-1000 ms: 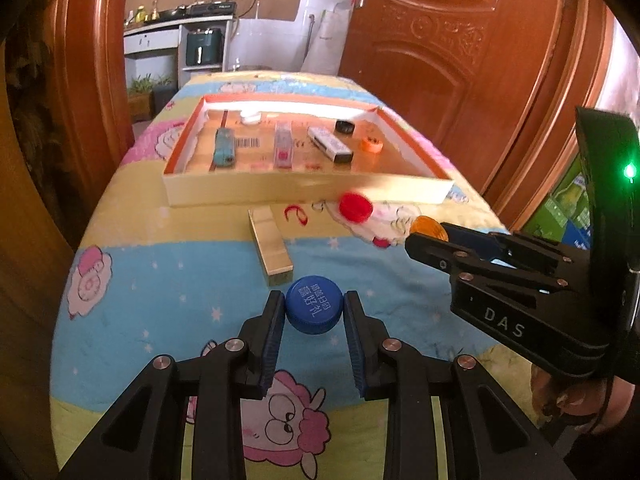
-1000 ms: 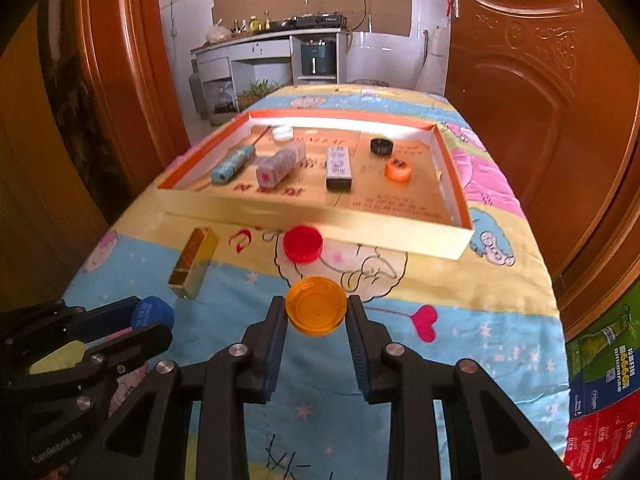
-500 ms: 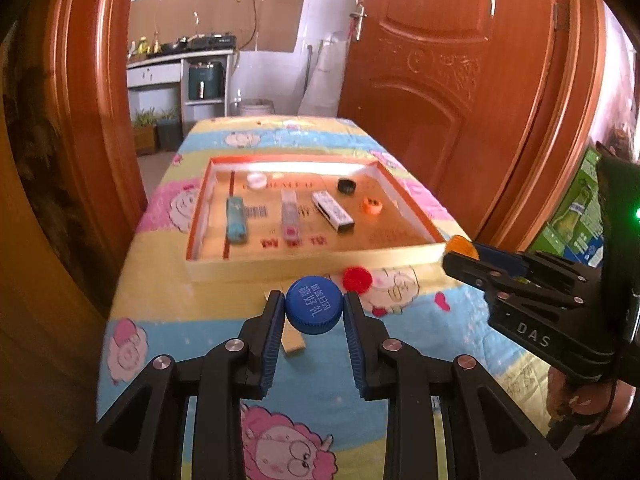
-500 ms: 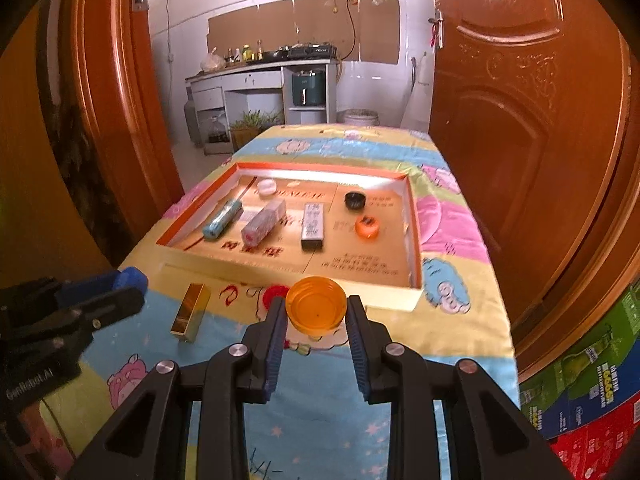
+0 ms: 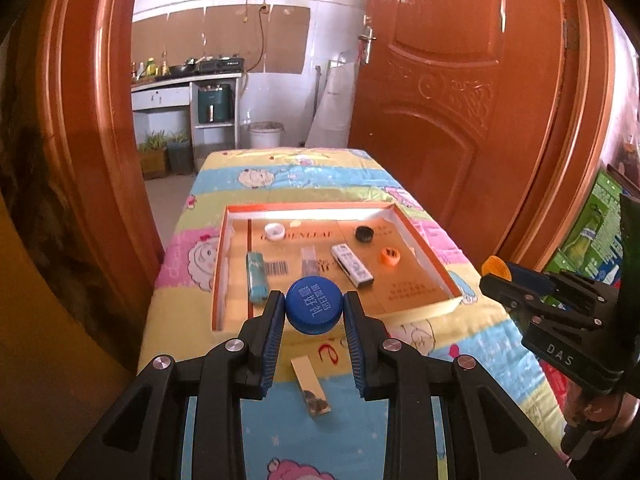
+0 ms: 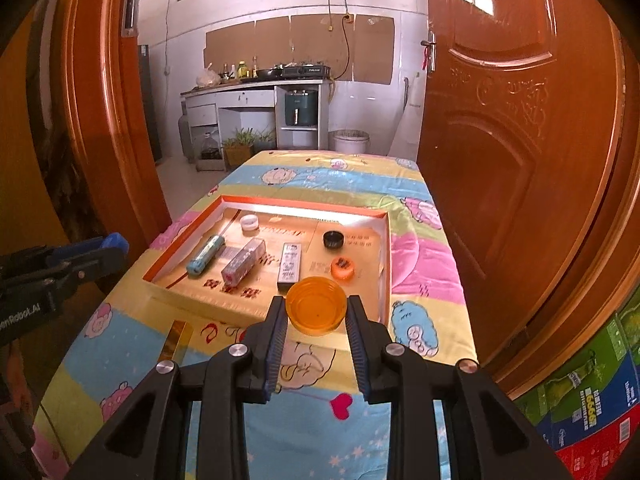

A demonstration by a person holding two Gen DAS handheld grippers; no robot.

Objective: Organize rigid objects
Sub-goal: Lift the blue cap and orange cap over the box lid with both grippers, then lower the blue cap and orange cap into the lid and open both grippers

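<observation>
My left gripper (image 5: 314, 310) is shut on a blue bottle cap (image 5: 314, 309) with white print, held in the air above the near wall of the shallow cardboard tray (image 5: 416, 311). My right gripper (image 6: 316, 306) is shut on a clear orange cap (image 6: 316, 305), also lifted over the tray (image 6: 176, 294) near its front right. Inside the tray lie a teal tube (image 5: 256, 276), a clear pink box (image 6: 243, 261), a white remote-like bar (image 5: 352, 265), a white cap (image 5: 274, 231), a black cap (image 5: 364, 234) and an orange cap (image 5: 390, 256). The right gripper (image 5: 496, 276) shows at the right of the left wrist view.
A gold bar (image 5: 311, 386) lies on the cartoon-print cloth (image 5: 400, 432) in front of the tray. Wooden door frames stand close on both sides of the table. Colourful cartons (image 6: 588, 396) sit on the floor at the right. A kitchen counter (image 6: 256, 92) is far behind.
Both grippers have risen from the cloth with their caps, and the tray has dropped lower and farther in both views. The red cap seen earlier is now hidden behind the fingers.
</observation>
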